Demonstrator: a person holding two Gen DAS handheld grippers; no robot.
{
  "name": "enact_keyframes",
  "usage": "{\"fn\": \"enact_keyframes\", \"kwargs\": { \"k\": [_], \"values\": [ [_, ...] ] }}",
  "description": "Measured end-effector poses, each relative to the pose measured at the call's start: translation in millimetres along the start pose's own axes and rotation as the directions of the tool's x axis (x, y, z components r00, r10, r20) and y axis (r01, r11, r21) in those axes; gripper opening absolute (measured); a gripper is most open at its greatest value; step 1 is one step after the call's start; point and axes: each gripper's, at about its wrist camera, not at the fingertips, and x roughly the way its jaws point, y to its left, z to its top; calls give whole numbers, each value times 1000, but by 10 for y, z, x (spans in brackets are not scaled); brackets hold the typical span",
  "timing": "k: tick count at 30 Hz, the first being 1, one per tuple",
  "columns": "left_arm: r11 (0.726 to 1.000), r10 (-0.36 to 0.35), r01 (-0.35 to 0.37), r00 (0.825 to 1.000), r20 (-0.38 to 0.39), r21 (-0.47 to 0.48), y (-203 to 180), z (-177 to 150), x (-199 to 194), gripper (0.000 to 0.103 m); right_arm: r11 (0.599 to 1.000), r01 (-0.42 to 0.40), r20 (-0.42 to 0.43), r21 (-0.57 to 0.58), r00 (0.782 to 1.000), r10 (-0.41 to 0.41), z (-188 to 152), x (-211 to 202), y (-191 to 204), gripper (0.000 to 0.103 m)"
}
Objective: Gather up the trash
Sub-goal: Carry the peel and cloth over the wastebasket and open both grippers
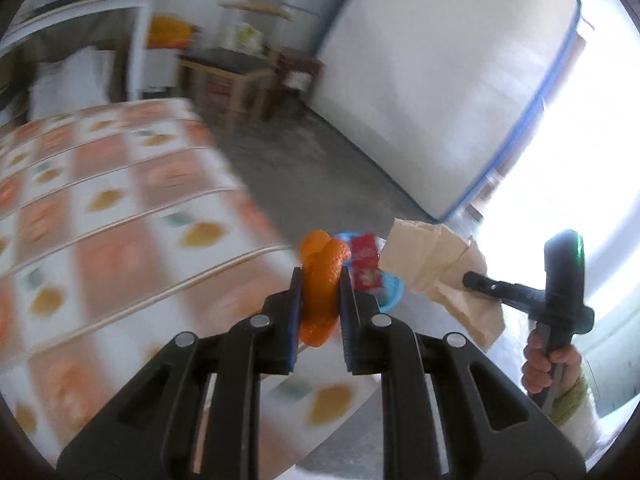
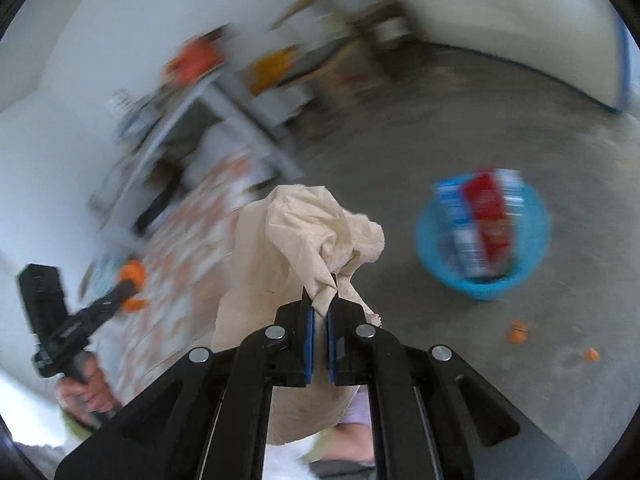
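While left claw (image 1: 320,280) pinches peel (image 1: 320,284) & right claw (image 2: 320,312) clamps paper (image 2: 304,232), it's carry step; bin (image 2: 436,256) ahead-right of right claw, so next needs positioning over it w/ release.

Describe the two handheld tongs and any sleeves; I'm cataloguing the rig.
Both the left tongs and the right tongs are black plastic linkages with silver rivets and blue ribbed pads. A black camera block tops each pistol handle. A yellow-green knitted cuff covers one wrist.

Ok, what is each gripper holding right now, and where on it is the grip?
The left gripper is shut on the orange peel, pinched across its middle. The right gripper is shut on the crumpled brown paper bag, gripping a twisted fold at its edge.
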Motion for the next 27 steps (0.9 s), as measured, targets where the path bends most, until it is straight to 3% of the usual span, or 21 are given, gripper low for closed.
{"fn": "enact_keyframes", "kwargs": {
  "k": [3, 5, 11, 17, 19, 21, 23, 25, 27],
  "values": [
    [998, -56, 57, 991, -119, 8, -274, 227, 565, 15, 992, 88, 26, 95, 996, -90, 48, -39, -490, 6],
    [996, -92, 91, 972, -216, -13, -428, 365, 1075, 15, 983, 110, 29, 148, 993, -115, 75, 15, -745, 6],
    [993, -110, 78, 881, -460, -90, -636, 459, 2631, 16, 954, 144, -8, 262, 989, -147, 185, 476, -1323, 6],
    [982, -122, 15, 810, -573, -188, -550, 326, 3669, 17, 923, 186, -58, 337, 983, -177, 372, 1168, -1760, 6],
    [980, -113, -7, 805, -582, -200, -528, 298, 3861, 18, 912, 207, -69, 353, 978, -196, 439, 1379, -1868, 6],
    [981, -96, -24, 803, -589, -192, -521, 308, 4015, 37, 905, 222, -89, 364, 975, -203, 506, 1632, -1983, 8],
    [981, -79, -42, 807, -586, -189, -517, 343, 4099, 44, 902, 243, -110, 358, 970, -218, 527, 1870, -2074, 9],
    [980, -80, -43, 812, -578, -196, -523, 390, 4101, 48, 890, 254, -133, 378, 966, -220, 524, 2076, -2174, 9],
    [977, -94, -35, 819, -566, -212, -512, 439, 4026, 51, 886, 252, -157, 389, 966, -206, 550, 2233, -2238, 16]
  ]
}}
